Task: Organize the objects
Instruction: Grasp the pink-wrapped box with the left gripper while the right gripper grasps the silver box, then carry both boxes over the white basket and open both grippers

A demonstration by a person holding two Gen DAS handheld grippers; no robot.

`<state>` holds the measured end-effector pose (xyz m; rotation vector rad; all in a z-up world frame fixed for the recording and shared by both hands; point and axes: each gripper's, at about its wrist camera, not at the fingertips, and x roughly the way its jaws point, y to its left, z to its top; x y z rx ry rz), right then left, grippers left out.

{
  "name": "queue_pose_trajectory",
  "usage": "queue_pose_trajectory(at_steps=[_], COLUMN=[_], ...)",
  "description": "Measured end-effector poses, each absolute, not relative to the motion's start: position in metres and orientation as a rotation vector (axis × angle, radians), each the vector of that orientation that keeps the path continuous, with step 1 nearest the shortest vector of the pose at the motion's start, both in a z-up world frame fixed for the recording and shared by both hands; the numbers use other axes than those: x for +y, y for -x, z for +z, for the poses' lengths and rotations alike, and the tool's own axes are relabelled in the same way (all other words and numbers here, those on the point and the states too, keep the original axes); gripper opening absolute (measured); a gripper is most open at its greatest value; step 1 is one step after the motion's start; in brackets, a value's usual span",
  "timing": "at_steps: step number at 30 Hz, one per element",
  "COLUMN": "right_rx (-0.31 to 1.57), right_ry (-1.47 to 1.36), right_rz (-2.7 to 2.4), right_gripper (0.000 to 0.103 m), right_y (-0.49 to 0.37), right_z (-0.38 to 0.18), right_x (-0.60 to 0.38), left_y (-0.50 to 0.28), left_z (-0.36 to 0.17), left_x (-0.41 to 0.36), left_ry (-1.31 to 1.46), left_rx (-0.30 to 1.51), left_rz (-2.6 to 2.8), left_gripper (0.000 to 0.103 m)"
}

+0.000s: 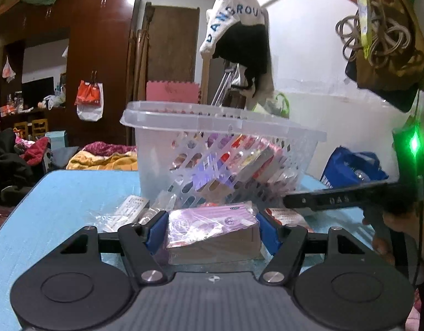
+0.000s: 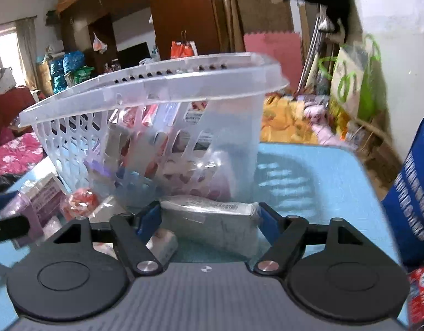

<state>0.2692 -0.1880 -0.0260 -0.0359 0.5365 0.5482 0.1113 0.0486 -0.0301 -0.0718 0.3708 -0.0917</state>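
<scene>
STEP: loading basket [image 1: 212, 127] | left claw [image 1: 212, 229] clamped on purple box [image 1: 212, 226] | right claw [image 2: 209, 220] gripping grey packet [image 2: 212, 218] | NEXT: lift over rim ahead, release inside

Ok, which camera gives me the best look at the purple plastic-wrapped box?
Left wrist: the purple plastic-wrapped box sits centred between the left hand-held gripper fingers, top and front face visible. The right wrist view catches only a blurred purple box at its left edge, possibly the same one.

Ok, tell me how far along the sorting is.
Done: several packets already stand inside the clear slotted plastic basket. In hand: left gripper holds a purple wrapped box; right gripper holds a grey wrapped packet. Left: loose packets on the blue table.
</scene>
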Motion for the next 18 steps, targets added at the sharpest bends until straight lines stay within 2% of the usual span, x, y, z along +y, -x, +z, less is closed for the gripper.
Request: queue_pose_trajectory(at_steps=[8, 18], right_rx=[0.4, 0.287], right_ry=[-0.024, -0.017], right_rz=[0.592, 0.688], right_gripper=[0.077, 0.077], right_y=[-0.223, -0.185], right_z=[-0.018, 0.011], right_x=[-0.222, -0.216], left_y=[-0.081, -0.07], left_z=[-0.03, -0.015], left_x=[0.051, 0.052], left_ry=[0.024, 0.035], left_rx=[0.223, 0.167], left_rz=[-0.09, -0.133], left_gripper=[0.072, 0.072])
